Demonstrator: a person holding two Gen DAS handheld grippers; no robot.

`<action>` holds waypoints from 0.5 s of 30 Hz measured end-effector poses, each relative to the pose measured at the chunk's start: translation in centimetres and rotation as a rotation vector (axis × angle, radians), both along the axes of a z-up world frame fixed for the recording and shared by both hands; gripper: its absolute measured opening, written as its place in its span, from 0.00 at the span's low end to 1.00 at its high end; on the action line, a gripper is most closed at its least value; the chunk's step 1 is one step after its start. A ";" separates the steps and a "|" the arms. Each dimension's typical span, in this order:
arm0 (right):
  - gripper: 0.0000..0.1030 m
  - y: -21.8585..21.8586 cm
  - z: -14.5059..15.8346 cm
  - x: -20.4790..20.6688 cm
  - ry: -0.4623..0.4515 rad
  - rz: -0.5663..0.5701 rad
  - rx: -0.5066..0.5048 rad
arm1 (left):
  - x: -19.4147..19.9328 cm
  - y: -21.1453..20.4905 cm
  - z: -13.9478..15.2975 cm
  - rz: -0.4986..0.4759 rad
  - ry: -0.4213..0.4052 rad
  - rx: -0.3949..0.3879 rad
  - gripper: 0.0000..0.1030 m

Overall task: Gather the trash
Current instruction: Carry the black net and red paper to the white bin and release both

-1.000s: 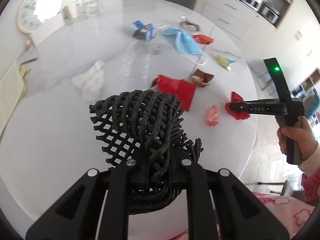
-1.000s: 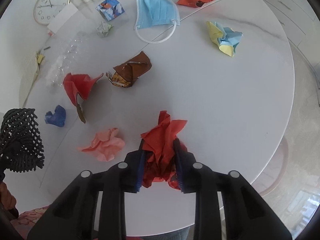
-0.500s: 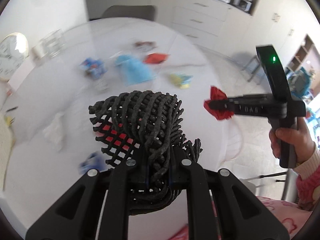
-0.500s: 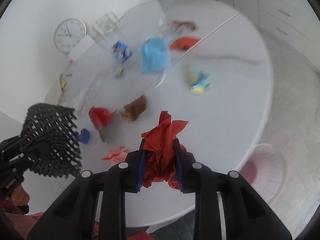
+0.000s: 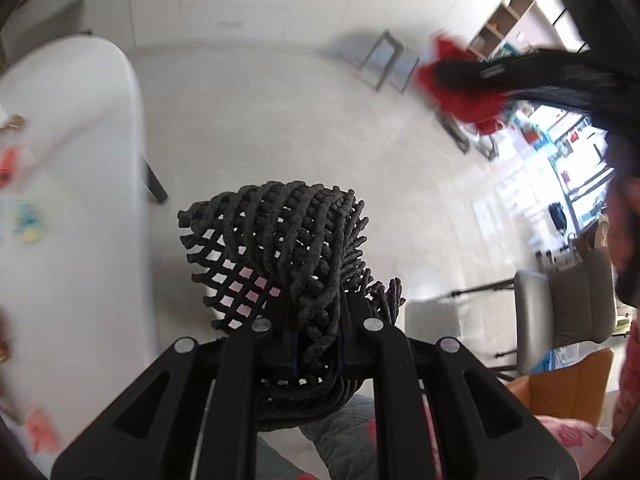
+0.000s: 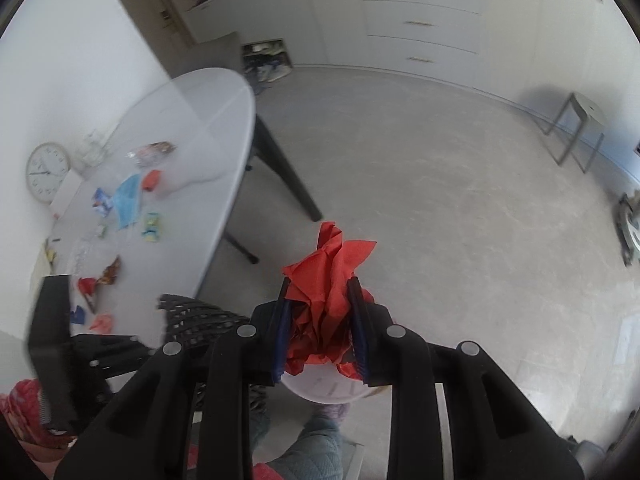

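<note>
My left gripper (image 5: pixel 318 312) is shut on a black foam net (image 5: pixel 276 232), which fans out above its jaws over the floor. My right gripper (image 6: pixel 319 284) is shut on a crumpled red paper (image 6: pixel 332 256). Just below its jaws shows the rim of a pale round bin (image 6: pixel 320 390). In the left wrist view the right gripper (image 5: pixel 444 76) and its red paper (image 5: pixel 464 96) are blurred at the upper right. The black net (image 6: pixel 192 316) also shows at the lower left of the right wrist view.
The white table (image 6: pixel 208 168) stands to the left with several scraps on it, among them a blue mask (image 6: pixel 128 200) and red wrappers. Around me are its dark leg (image 6: pixel 288 172), a stool (image 6: pixel 576 132), a grey chair (image 5: pixel 560 312) and the person's leg (image 6: pixel 312 440).
Both grippers have swung away from the table and now hang over the floor, each with its load still held. The table has slid to the left edge, and the bin has appeared under the right gripper.
</note>
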State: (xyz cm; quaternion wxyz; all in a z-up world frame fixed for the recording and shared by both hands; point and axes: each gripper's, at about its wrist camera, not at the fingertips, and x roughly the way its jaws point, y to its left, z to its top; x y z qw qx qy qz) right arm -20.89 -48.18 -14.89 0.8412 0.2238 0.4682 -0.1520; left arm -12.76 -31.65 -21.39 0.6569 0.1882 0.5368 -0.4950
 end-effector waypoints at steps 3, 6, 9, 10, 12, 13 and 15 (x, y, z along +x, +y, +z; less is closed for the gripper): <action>0.27 -1.8 -1.3 -1.7 0.019 -0.043 0.019 | 0.0 -2.5 -3.1 -0.020 0.025 0.042 0.22; 0.27 -1.7 -2.5 -1.8 0.040 -0.048 0.036 | 0.2 -4.4 -5.8 -0.035 0.017 0.091 0.50; 0.27 -2.0 -3.8 -1.9 0.061 -0.040 0.058 | 0.1 -4.9 -6.7 -0.042 0.009 0.111 0.62; 0.27 -2.0 -4.2 -1.8 0.064 -0.038 0.068 | 0.3 -4.9 -7.0 -0.038 0.011 0.114 0.63; 0.27 -1.8 -4.7 -1.5 0.070 -0.025 0.082 | 0.7 -4.8 -7.4 -0.027 0.018 0.123 0.65; 0.28 -1.8 -4.9 -1.5 0.072 -0.018 0.085 | 1.1 -4.8 -7.3 -0.020 0.025 0.123 0.67; 0.28 -1.4 -5.1 -1.2 0.077 -0.004 0.090 | 1.4 -4.7 -7.3 -0.011 0.029 0.122 0.68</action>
